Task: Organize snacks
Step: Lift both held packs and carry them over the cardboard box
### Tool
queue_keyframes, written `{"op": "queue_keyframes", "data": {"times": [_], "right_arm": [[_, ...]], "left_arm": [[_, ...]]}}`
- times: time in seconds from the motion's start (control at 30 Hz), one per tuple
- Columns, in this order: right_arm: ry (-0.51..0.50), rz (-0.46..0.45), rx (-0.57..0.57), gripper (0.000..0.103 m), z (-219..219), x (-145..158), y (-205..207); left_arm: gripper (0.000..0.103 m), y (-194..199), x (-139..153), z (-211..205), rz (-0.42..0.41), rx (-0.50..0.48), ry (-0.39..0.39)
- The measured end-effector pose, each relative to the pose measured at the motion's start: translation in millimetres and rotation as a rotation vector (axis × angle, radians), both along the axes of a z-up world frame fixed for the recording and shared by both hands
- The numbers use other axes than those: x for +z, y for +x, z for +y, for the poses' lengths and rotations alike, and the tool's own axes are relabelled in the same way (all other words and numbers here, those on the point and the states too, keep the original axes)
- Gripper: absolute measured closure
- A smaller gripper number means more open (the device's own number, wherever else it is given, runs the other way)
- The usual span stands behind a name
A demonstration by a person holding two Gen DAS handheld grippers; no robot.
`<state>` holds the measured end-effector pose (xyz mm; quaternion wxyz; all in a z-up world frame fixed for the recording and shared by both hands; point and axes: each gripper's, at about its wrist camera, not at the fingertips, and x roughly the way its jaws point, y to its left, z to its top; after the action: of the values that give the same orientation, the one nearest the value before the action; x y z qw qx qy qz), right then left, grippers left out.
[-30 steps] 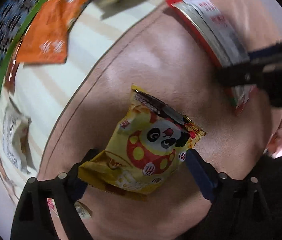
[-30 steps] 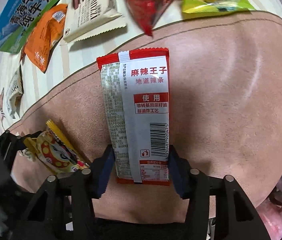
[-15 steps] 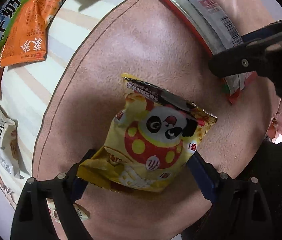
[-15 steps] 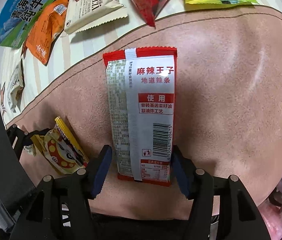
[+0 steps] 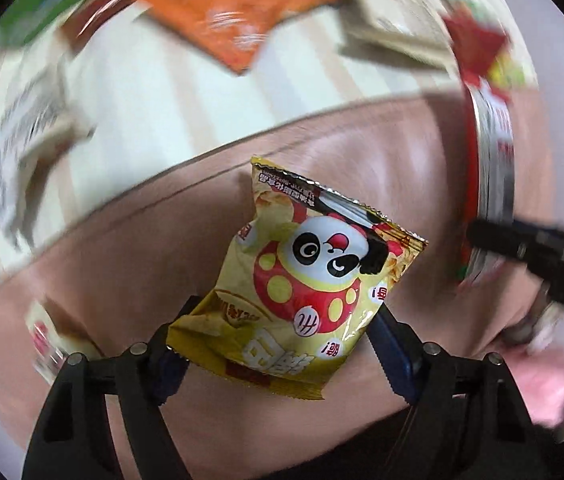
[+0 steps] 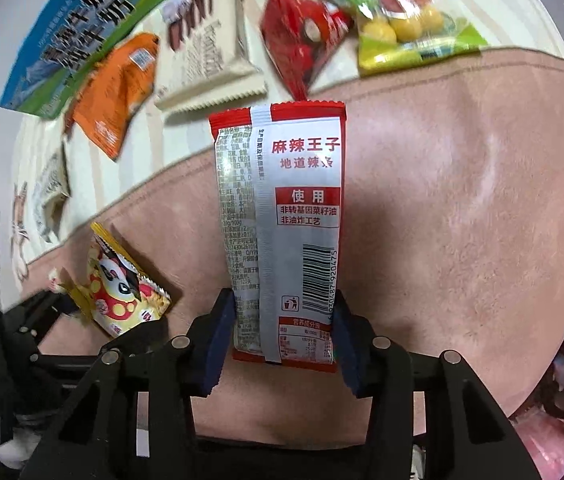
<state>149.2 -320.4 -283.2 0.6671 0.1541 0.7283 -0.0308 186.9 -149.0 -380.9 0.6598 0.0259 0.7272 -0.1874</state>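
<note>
My left gripper (image 5: 282, 352) is shut on a yellow panda snack bag (image 5: 309, 280) and holds it above the pink mat (image 5: 130, 256). My right gripper (image 6: 282, 340) is shut on a red and silver spicy strip packet (image 6: 282, 220), held lengthwise over the same mat (image 6: 461, 200). In the right wrist view the panda bag (image 6: 122, 284) and left gripper (image 6: 78, 312) sit at lower left. In the left wrist view the spicy packet (image 5: 493, 152) and right gripper (image 5: 521, 240) are at the right edge.
On the striped cloth (image 6: 82, 168) beyond the mat lie an orange packet (image 6: 118, 92), a cream wafer pack (image 6: 202, 48), a red pouch (image 6: 301, 36), a bag of coloured candy balls (image 6: 393, 12), a blue-green milk box (image 6: 70, 36) and a small white packet (image 6: 50, 188).
The left wrist view has swung quickly, now blurred, with the panda bag still held. The right gripper has drawn back slightly with the spicy packet, showing more of the cloth.
</note>
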Motion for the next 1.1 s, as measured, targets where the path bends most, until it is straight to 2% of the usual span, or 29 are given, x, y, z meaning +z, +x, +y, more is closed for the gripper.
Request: {"op": "queue_keyframes", "data": {"times": [0.13, 0.17, 0.3, 0.47, 0.53, 0.7, 0.73, 0.77, 0.83, 0.9, 0.97, 1.1], "right_arm": [[0.025, -0.023, 0.009, 0.055, 2.8, 15.9, 10.8], [0.017, 0.023, 0.047, 0.055, 4.8, 20.8, 14.0], [0.061, -0.014, 0.058, 0.055, 10.4, 41.8, 36.6], [0.123, -0.08, 0.095, 0.055, 37.7, 75.1, 78.5], [0.155, -0.116, 0.111, 0.055, 45.8, 93.2, 104.2], [0.168, -0.208, 0.164, 0.055, 65.5, 131.9, 176.6], [0.215, -0.341, 0.158, 0.055, 70.4, 137.9, 190.6], [0.201, -0.355, 0.168, 0.055, 72.4, 144.4, 204.7], [0.167, -0.386, 0.191, 0.055, 77.4, 157.1, 238.3], [0.135, -0.397, 0.21, 0.055, 81.6, 163.0, 272.3], [0.117, -0.397, 0.214, 0.055, 85.5, 161.7, 303.5], [0.053, -0.354, 0.245, 0.055, 92.0, 151.8, 355.3]], "left_arm": [[0.024, 9.5, -0.1, 39.5, 0.091, 0.267, -0.084], [0.024, 11.6, 2.2, 48.4, 0.104, 0.324, -0.093], [0.024, 25.2, 24.4, 73.9, 0.093, 0.464, -0.127], [0.024, 54.9, 86.9, 80.2, 0.019, 0.513, -0.199], [0.024, 101.5, 120.2, 89.7, -0.019, 0.533, -0.224], [0.024, 169.7, 176.2, 114.4, -0.118, 0.593, -0.276], [0.024, 182.3, 184.3, 116.8, -0.134, 0.6, -0.278], [0.024, 198.4, 192.8, 120.6, -0.152, 0.615, -0.28], [0.024, 229.9, 197.2, 115.7, -0.164, 0.635, -0.269], [0.024, 256.2, 210.1, 136.6, -0.166, 0.661, -0.251], [0.024, 275.0, 210.4, 149.8, -0.157, 0.682, -0.221], [0.024, 317.9, 190.5, 153.5, -0.108, 0.702, -0.148]]}}
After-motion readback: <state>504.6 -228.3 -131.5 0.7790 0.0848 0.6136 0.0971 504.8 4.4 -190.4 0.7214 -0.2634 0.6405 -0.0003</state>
